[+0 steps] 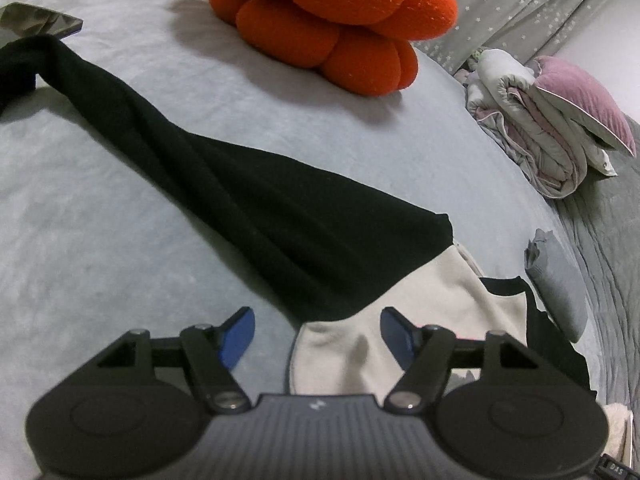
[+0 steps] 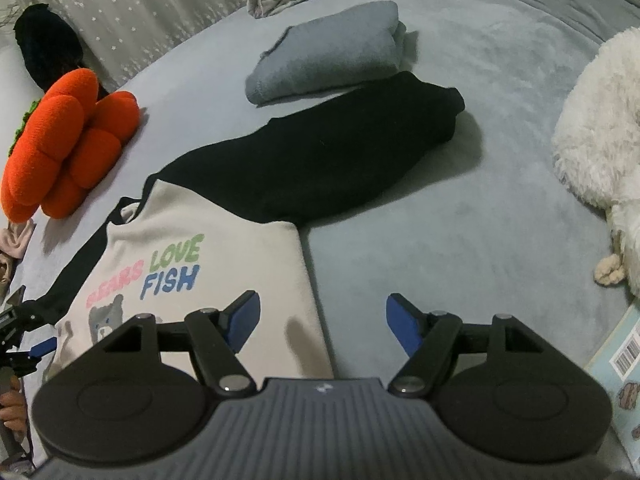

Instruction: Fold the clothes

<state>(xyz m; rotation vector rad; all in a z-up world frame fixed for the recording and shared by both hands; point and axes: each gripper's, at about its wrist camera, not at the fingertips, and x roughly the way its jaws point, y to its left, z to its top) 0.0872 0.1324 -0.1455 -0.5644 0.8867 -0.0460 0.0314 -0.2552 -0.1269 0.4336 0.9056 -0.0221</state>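
A cream shirt (image 2: 208,256) with black sleeves and a "BEARS LOVE FISH" print lies flat on the grey bed. Its one black sleeve (image 2: 336,152) stretches away toward the folded grey garment. In the left wrist view the other black sleeve (image 1: 224,188) runs far to the upper left, with the cream body (image 1: 404,312) near the fingers. My left gripper (image 1: 316,334) stands open over the shirt's shoulder edge, holding nothing. My right gripper (image 2: 322,322) is open too, hovering above the shirt's side edge, nothing between its blue pads (image 2: 242,320).
An orange knotted cushion (image 1: 332,20) sits at the back of the bed (image 2: 460,248). A folded grey garment (image 2: 328,56) lies beyond the sleeve. A bundled quilt (image 1: 548,120), a white fluffy toy (image 2: 600,128), a phone (image 1: 36,20) and a booklet (image 2: 620,364) lie around the edges.
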